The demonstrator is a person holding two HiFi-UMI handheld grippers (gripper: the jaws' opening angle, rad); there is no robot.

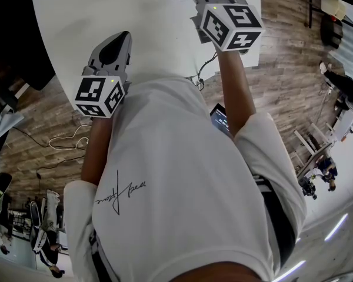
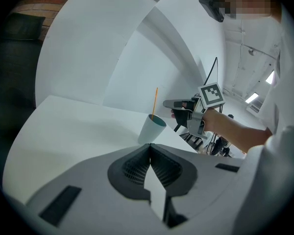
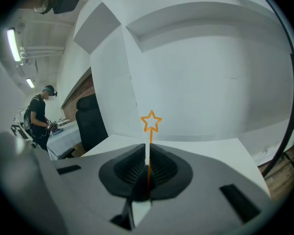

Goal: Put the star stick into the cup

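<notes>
While your right gripper (image 3: 148, 150) pinches the thin orange star-topped stick (image 3: 150, 137), insertion looks to be the step in hand. In the left gripper view the stick's lower end meets the mouth of the pale teal tapered cup (image 2: 149, 130) on the white worktop (image 2: 78, 121); depth inside unclear. Next: lower straight, then release. Long axis upright, star at 12 o'clock. Your left gripper (image 2: 150, 150) is pinched together, empty, with the cup at its 12 o'clock.
</notes>
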